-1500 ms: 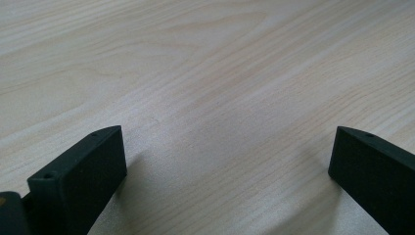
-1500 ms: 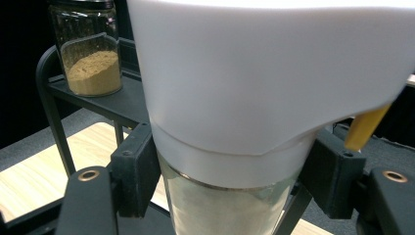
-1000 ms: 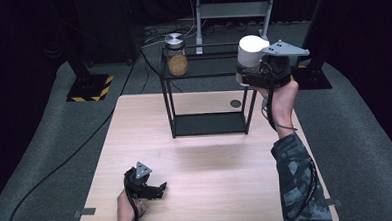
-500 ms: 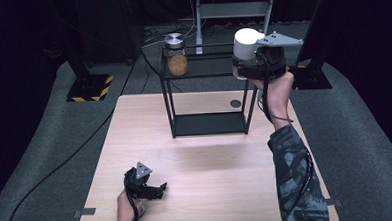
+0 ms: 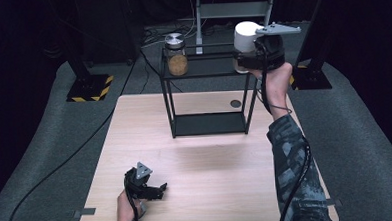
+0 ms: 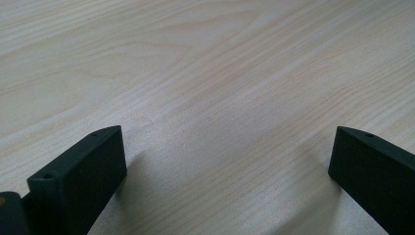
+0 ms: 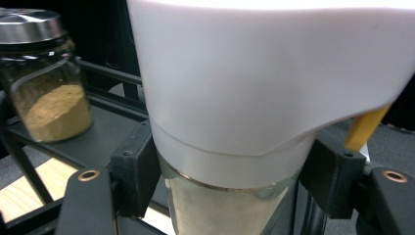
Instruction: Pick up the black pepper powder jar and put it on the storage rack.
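High view
- Right gripper (image 5: 247, 58): raised at 1 o'clock of the picture, level with the top shelf of the black wire rack (image 5: 169, 99), at the rack's right end.
- Right jaws: closed on the white-lidded jar (image 5: 245, 38), gripping it below the lid.
- White-lidded jar: upright, held over the right end of the top shelf; whether its base touches the shelf cannot be told.
- Metal-lidded jar (image 5: 176, 55): stands upright on the left part of the top shelf, at 9 o'clock from the held jar, well apart from it; holds brown powder.
- Left gripper (image 5: 155, 188): rests low on the tabletop (image 5: 212, 190) at 7 o'clock of the picture, far from the rack.
- Round dark spot (image 5: 235, 103): lies on the tabletop under the rack's right end.

Left gripper view
- Left jaws: stand wide apart, one at 8 o'clock and one at 4 o'clock of the picture, nothing between them.
- Tabletop (image 6: 205, 88): pale wood grain, close below the jaws.

Right gripper view
- White-lidded jar (image 7: 274, 83): sits between the jaws; the pads press on the glass neck just under the white lid; pale contents show through the glass.
- Metal-lidded jar (image 7: 46, 83): at 10 o'clock, on the dark shelf, brown powder filling its lower half.
- Rack shelf (image 7: 105, 137): dark plate behind and below the held jar.
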Motion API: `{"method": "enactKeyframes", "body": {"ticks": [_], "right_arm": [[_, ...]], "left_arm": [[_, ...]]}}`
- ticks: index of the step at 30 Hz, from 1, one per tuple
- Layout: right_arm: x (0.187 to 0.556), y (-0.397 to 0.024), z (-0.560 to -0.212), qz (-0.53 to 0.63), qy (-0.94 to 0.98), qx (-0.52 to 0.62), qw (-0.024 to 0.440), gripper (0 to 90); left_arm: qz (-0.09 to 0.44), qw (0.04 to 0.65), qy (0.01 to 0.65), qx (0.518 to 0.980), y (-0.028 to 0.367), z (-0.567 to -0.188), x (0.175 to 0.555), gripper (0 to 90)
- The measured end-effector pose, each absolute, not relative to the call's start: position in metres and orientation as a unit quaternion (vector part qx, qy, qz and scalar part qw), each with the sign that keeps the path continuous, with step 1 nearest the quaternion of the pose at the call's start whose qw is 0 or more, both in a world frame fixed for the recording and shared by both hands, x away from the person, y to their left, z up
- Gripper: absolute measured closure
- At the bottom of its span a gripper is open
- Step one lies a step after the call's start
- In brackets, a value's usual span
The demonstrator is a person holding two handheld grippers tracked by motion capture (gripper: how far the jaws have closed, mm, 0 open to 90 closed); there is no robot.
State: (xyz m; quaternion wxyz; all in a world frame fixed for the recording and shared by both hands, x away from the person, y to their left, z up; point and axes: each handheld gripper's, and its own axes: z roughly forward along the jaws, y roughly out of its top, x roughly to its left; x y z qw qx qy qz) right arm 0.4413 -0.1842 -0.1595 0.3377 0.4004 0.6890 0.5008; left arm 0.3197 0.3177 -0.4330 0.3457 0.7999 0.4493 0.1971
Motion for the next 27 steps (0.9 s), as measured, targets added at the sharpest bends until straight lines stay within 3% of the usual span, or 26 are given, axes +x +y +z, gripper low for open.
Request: {"method": "enactKeyframes", "body": {"ticks": [27], "right_arm": [[0.484,-0.189,-0.159,0.496,0.691,0.427,0.307,29.3]], "left_arm": [[0.196,0.347,0.446,0.801,0.318,-0.433,0.319,0.2]]}}
